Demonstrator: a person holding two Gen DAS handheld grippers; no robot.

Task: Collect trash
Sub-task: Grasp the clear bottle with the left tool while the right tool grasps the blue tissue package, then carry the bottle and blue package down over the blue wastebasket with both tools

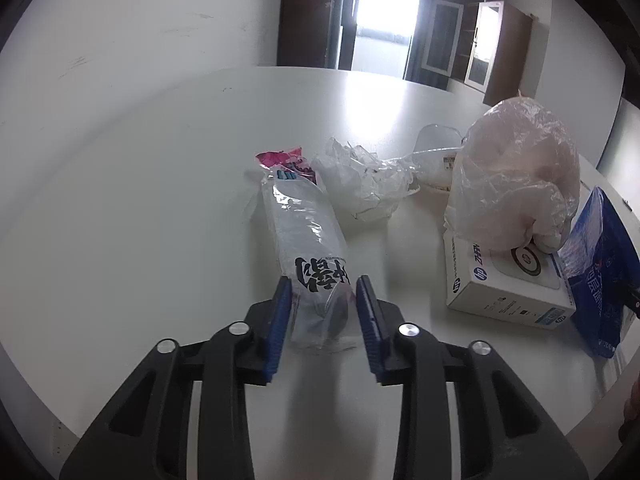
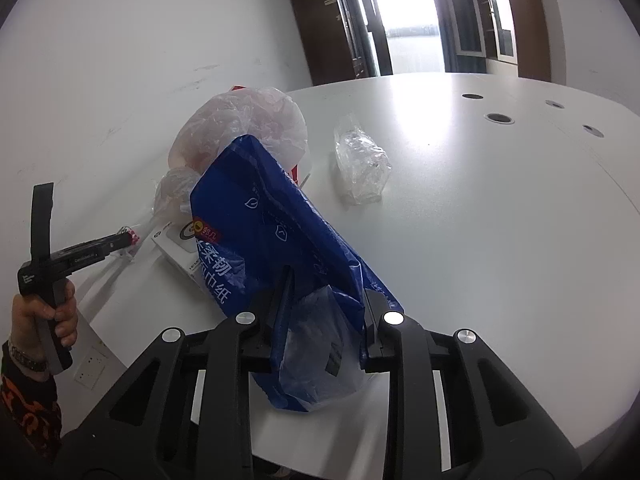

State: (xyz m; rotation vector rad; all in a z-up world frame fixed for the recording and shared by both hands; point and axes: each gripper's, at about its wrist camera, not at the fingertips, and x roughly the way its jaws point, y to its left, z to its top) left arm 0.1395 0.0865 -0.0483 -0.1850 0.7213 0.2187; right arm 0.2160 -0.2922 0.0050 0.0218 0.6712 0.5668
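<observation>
- Left gripper (image 1: 323, 286) is sitting nearest in its own view, its blue pads narrowed onto the near end of a long clear wrapper (image 1: 306, 240) printed with black characters; the plastic is bunching between the pads, and both pads are touching it.
- The clear wrapper is lying on the white table (image 1: 140, 184), running away from the gripper toward its pink, torn far end.
- Right gripper (image 2: 326, 284) is pinching the near, crumpled end of a blue tissue pack (image 2: 276, 236); clear film at the pack's open end is showing between the fingers, and the pack is tilting up and away to the left.
- A person's left hand (image 2: 60, 312) is wrapping the handle of the other gripper at the left edge of the right wrist view.
- To the right of the clear wrapper, a white printed box (image 1: 508, 284) is lying flat, with the blue pack just beside it at the right edge.
- A pale pink plastic bag (image 1: 516, 176), bulging and upright, is resting on the far part of the box.
- Beyond the wrapper's pink end, a crumpled clear bag (image 1: 364, 180) is lying mid-table, with a clear plastic cup (image 1: 436, 148) behind it.
- In the right wrist view, another crumpled clear film (image 2: 362, 164) is lying apart, to the right of the pink bag.
- Farthest off, dark wooden cabinets (image 2: 332, 20) are flanking a bright doorway.
</observation>
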